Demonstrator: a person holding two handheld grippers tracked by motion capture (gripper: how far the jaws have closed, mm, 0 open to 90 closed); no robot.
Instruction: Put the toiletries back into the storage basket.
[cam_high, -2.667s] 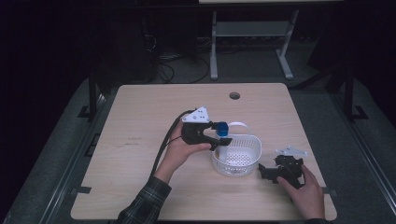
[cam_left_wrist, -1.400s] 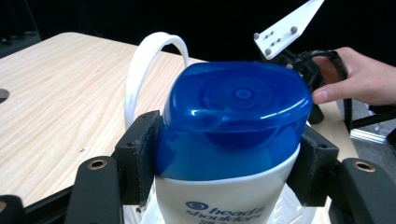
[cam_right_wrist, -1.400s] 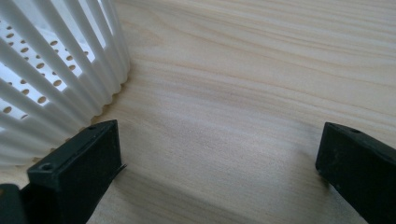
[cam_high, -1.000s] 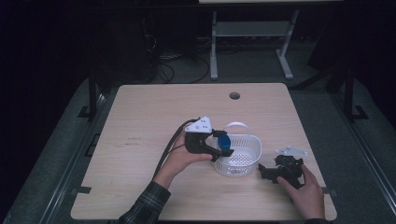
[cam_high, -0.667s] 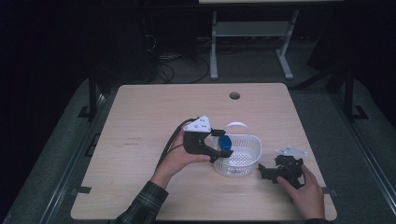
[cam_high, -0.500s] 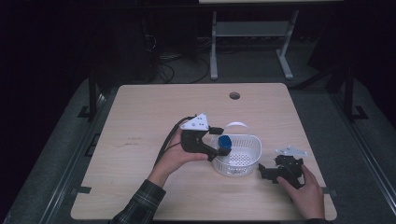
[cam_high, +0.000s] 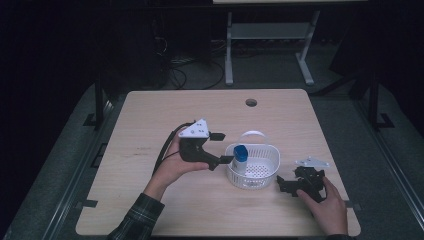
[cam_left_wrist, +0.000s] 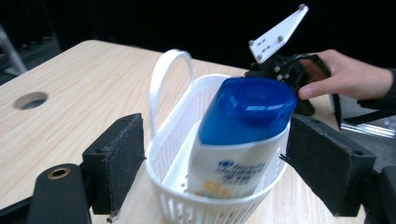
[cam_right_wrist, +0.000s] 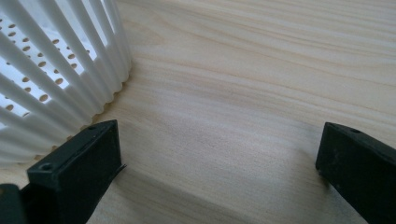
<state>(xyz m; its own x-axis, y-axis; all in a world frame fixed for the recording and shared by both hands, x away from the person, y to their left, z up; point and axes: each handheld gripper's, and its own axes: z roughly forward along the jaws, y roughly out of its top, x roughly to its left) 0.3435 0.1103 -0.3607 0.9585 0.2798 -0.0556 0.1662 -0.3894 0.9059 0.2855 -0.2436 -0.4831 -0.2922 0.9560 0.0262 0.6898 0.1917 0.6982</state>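
White basket (cam_high: 252, 167) sits right of centre on the desk (cam_high: 150, 115), blue-capped bottle (cam_high: 240, 159) standing tilted at its left wall. Left gripper (cam_high: 220, 148) is just left of the basket, jaws wide, one each side of the bottle in the left gripper view and touching nothing. Risk: bottle leans, so a jaw brushing the cap or rim on the way out could tip it over or drag the light basket. Left hand (cam_high: 172, 167) holds the gripper level, pointing right. Right gripper (cam_high: 285, 184) rests low on the desk, near right of the basket, jaws wide and empty.
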